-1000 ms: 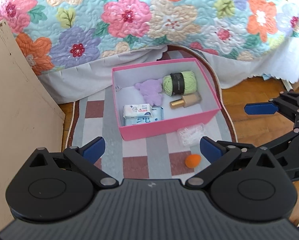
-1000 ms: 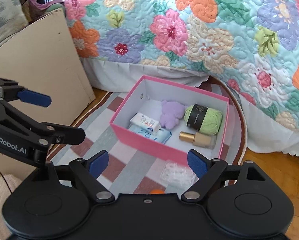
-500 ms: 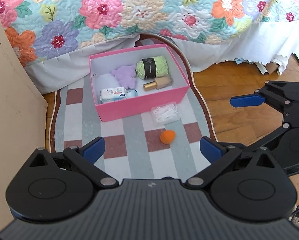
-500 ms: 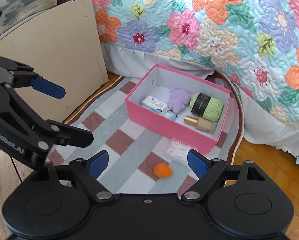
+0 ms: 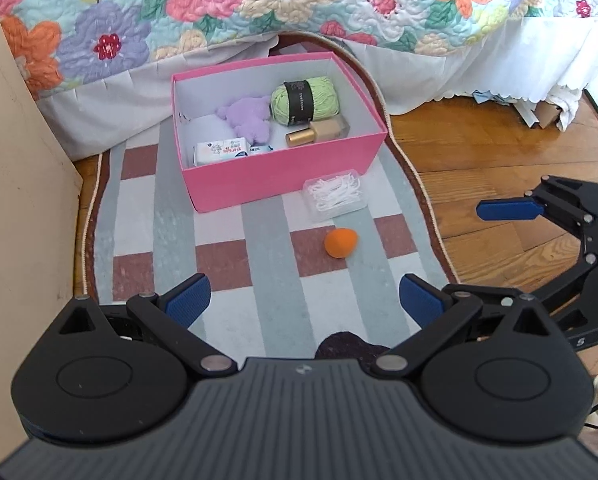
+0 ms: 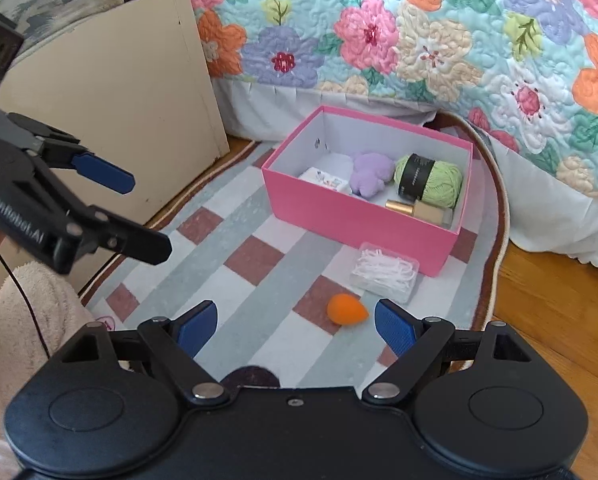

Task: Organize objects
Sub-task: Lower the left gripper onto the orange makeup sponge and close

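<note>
A pink box (image 5: 283, 176) (image 6: 359, 220) stands on a striped rug (image 5: 259, 264). It holds green yarn (image 5: 305, 100), a purple plush (image 5: 245, 120), a gold-capped bottle (image 5: 317, 132) and a tissue pack (image 5: 221, 152). In front of it lie a clear case of white floss picks (image 5: 335, 198) (image 6: 383, 272) and an orange sponge egg (image 5: 341, 242) (image 6: 347, 310). My left gripper (image 5: 303, 304) is open and empty, held back above the rug. My right gripper (image 6: 297, 326) is open and empty, with the orange egg just ahead between its fingers.
A flowered quilt (image 5: 299, 4) hangs over the bed behind the box. A beige board (image 5: 15, 200) stands at the left. Wood floor (image 5: 479, 152) lies right of the rug. A dark patch (image 5: 351, 344) marks the rug's near edge.
Both grippers have drawn back and up from the box, so the floss case and orange egg now show fully on the rug. Both stay open.
</note>
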Demonstrator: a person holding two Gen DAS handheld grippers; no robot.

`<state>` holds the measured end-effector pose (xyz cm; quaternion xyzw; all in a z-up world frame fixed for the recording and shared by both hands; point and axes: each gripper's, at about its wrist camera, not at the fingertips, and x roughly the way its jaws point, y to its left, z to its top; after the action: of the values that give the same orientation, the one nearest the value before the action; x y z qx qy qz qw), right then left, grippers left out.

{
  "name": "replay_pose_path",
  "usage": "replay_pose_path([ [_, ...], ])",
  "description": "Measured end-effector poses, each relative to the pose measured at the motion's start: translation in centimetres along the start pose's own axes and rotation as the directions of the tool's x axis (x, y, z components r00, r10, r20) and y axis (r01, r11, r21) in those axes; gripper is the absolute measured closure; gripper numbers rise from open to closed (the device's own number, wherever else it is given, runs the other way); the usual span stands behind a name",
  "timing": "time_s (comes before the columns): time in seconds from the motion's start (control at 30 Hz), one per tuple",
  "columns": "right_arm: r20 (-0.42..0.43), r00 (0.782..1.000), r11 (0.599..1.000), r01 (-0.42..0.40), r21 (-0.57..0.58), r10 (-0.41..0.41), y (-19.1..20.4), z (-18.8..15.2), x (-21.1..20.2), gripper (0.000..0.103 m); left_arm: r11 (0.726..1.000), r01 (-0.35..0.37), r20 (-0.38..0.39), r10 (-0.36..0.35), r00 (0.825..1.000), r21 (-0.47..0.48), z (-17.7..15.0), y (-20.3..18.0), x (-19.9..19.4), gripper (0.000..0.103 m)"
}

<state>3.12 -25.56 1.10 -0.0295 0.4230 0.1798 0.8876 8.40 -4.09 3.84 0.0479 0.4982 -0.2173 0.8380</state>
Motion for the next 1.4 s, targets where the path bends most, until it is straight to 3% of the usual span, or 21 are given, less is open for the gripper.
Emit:
replay_pose_path([
  [0.13, 0.029, 0.999, 0.999, 0.029, 0.018, -0.030, -0.7, -1.7, 2.2, 0.014, 0.999, -0.003, 0.001, 0.003, 1.000, 0.042, -0.2, 0.0, 2.3, 0.001],
  [0.3, 0.044, 0.997, 0.997, 0.060, 0.052, -0.062, -1.8, -3.7, 5.8, 0.014, 1.000, 0.005, -0.019, -0.005, 1.000, 0.006, -0.1, 0.7, 5.8, 0.001],
  [0.5, 0.045, 0.993, 0.994, 0.108, 0.005, -0.108, -1.9, -5.4, 9.8, 0.014, 0.999, -0.016, -0.013, 0.015, 1.000, -0.046, -0.3, 1.8, 10.7, 0.003],
  [0.73, 0.041, 0.992, 0.991, 0.115, 0.070, -0.118, -4.0, -7.1, 14.1, 0.014, 0.996, 0.054, 0.012, -0.053, 0.999, -0.078, -0.8, 1.5, 15.5, 0.004],
  [1.03, 0.067, 0.993, 0.995, 0.094, 0.031, -0.096, -4.7, -8.7, 17.4, 0.015, 0.982, 0.141, 0.026, -0.139, 0.990, -0.125, -2.2, -0.1, 20.2, 0.012],
  [1.17, 0.082, 0.992, 0.993, 0.085, 0.078, -0.092, -5.3, -9.4, 18.4, 0.015, 0.972, 0.177, 0.070, -0.168, 0.983, -0.156, -2.2, 0.3, 21.4, 0.029],
  [1.4, 0.092, 0.990, 0.995, 0.101, 0.027, -0.103, -5.2, -9.0, 19.6, 0.019, 0.949, 0.237, 0.076, -0.226, 0.971, -0.206, -2.3, 1.4, 23.3, 0.049],
])
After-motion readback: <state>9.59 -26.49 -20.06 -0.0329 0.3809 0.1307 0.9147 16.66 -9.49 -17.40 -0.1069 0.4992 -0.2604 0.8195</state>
